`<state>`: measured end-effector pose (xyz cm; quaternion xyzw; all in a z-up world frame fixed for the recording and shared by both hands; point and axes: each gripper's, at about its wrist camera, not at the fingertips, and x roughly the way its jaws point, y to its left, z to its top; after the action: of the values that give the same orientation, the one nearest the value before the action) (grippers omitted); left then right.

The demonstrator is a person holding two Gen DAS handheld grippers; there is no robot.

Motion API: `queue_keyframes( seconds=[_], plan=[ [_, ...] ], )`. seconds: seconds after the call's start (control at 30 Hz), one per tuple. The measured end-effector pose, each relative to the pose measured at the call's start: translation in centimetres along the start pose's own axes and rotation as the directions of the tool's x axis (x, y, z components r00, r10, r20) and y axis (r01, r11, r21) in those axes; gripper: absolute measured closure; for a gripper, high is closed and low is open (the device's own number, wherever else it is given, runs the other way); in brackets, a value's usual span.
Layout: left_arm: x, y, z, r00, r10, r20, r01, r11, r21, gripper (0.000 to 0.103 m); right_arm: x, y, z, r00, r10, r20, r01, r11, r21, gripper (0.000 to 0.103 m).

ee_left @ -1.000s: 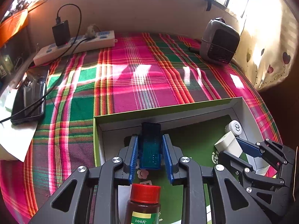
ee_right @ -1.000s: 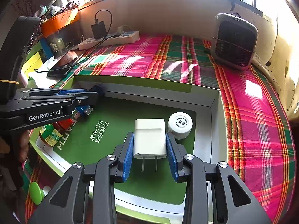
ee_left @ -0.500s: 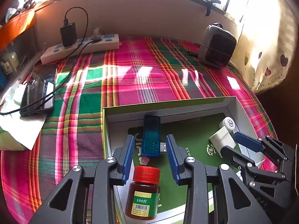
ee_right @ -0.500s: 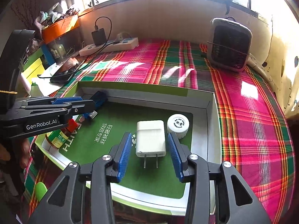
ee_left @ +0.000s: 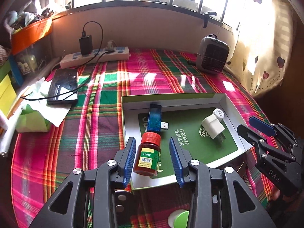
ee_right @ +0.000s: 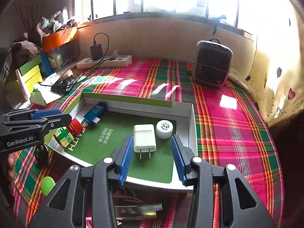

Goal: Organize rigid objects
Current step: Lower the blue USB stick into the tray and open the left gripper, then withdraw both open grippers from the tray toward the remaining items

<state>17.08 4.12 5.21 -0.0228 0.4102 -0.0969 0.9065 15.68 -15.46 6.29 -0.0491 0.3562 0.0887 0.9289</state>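
- Box lid (ee_left: 222, 98) of green and white card lies on the plaid cloth (ee_left: 91, 133), holding four things: a red-capped pill bottle (ee_left: 148, 154) at the near left, a blue USB stick (ee_left: 154, 117) beyond it, a white charger plug (ee_left: 212, 126) to the right, and a small white jar (ee_left: 218, 113) touching the plug's far corner.
- Left gripper (ee_left: 153, 158) hangs spread, its blue pads on either side of the bottle but clear of it.
- Right gripper (ee_right: 153, 156) is likewise spread wide, the plug lying loose just beyond its tips.
- Only the left view shows the bottle's label and the phone (ee_left: 63, 85) face-on; the right view alone shows the plug's prongs pointing toward the near edge.
- A second ago the left pads were pinching the USB stick and the right pads the plug — both are now let go and both grippers have drawn back and up.
- Far off stand a power strip (ee_left: 95, 57) and a small grey heater (ee_left: 211, 57).
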Motion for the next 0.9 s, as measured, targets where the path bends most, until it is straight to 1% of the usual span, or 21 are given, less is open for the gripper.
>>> queue_keyframes(
  seconds=[0.13, 0.33, 0.57, 0.73, 0.9],
  plan=[
    [-1.5, 0.2, -1.4, 1.0, 0.001, 0.021, -0.001, 1.0, -0.009, 0.067, -1.3, 0.1, -0.5, 0.999, -0.028, 0.024, 0.028, 1.0, -0.012, 0.061],
    [-2.8, 1.0, -3.5, 1.0, 0.009, 0.029, -0.008, 0.999, -0.039, 0.067, -2.9, 0.4, -1.5, 0.997, -0.067, 0.046, 0.068, 0.997, -0.037, 0.061],
    [-3.9, 2.2, -5.6, 0.999, 0.02, 0.026, -0.018, 0.997, -0.078, 0.066, -4.2, 0.2, -2.7, 0.998, -0.051, 0.042, 0.052, 0.998, -0.023, 0.061],
    [-4.6, 2.9, -7.0, 0.999, 0.027, 0.024, -0.025, 0.995, -0.095, 0.066, -4.7, -0.1, -3.9, 1.0, -0.017, 0.024, 0.017, 1.0, -0.011, 0.061],
    [-5.1, 3.4, -7.9, 0.999, 0.02, 0.026, -0.017, 0.994, -0.109, 0.066, -4.9, -0.9, -5.5, 1.0, -0.003, -0.005, 0.003, 1.0, 0.02, 0.061]
  ],
)
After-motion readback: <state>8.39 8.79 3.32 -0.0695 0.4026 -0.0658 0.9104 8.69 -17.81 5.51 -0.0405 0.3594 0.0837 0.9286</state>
